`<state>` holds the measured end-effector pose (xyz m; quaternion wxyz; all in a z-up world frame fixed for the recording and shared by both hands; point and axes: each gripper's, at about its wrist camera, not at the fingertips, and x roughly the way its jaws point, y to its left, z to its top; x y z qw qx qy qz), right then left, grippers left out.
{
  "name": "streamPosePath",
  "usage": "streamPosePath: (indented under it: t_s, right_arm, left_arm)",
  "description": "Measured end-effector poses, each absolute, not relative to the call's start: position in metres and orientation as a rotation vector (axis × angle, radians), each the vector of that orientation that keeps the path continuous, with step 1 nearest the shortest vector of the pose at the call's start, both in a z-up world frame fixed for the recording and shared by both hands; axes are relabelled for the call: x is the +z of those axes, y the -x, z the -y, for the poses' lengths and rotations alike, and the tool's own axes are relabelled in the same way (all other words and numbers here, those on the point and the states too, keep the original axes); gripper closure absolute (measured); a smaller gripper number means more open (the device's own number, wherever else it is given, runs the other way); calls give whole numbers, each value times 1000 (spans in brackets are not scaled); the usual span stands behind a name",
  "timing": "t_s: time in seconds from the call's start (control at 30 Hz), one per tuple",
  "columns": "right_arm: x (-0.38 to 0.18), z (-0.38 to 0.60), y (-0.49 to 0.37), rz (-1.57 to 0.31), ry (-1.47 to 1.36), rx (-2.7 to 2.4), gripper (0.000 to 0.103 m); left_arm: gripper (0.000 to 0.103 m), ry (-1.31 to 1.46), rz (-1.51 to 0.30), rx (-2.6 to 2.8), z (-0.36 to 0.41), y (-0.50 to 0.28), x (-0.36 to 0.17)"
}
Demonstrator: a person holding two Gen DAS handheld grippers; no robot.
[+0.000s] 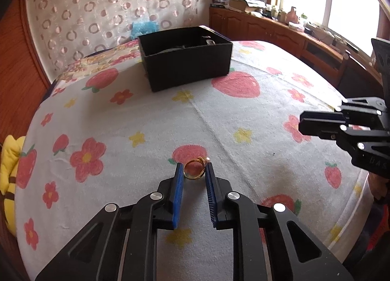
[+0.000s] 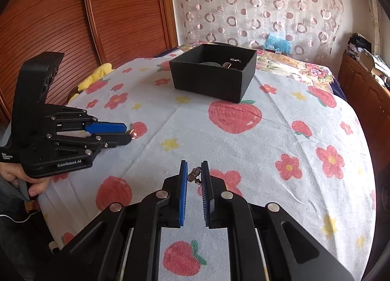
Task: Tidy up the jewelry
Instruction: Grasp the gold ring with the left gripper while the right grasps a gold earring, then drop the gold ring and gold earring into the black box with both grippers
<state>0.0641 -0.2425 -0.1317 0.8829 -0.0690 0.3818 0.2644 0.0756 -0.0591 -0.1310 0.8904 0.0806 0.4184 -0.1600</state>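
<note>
**Q:** Gold ring (image 1: 194,170): where does it sit, and what holds it?

**A:** It stands between the blue pads (image 1: 177,195) of the left gripper (image 1: 194,171), low over the strawberry-print cloth (image 1: 151,120). Both pads press on the band, so the jaws are clamped on the ring. A pale bead shows at its upper right edge. In the right wrist view the same gripper appears side-on at the left, a hand (image 2: 26,178) around its handle, with the ring's tip just visible past the fingertips.

**Q:** And the right gripper (image 2: 195,176)?

**A:** Its jaws are closed on a small dark charm (image 2: 194,175), pinched near the pad tips and held above the cloth. What kind of piece it is cannot be told.

**Q:** Where do the sorted pieces lie?

**A:** In a black box (image 1: 187,71), open-topped, farther back on the cloth and well apart from both grippers. Dark and metallic items show over its rim, near the right back corner.

**Q:** Surroundings?

**A:** A ring-patterned curtain (image 2: 256,8) hangs behind; a yellow cushion (image 1: 8,173) lies at the cloth's left edge.
</note>
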Motion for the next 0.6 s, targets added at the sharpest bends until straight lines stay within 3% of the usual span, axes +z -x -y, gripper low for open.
streamPosePath:
  t_s: [0.6]
  right_arm:
    - [-122, 231, -72, -778, 168, 562, 90]
  left_arm:
    - [99, -117, -836, -318, 42, -83, -111]
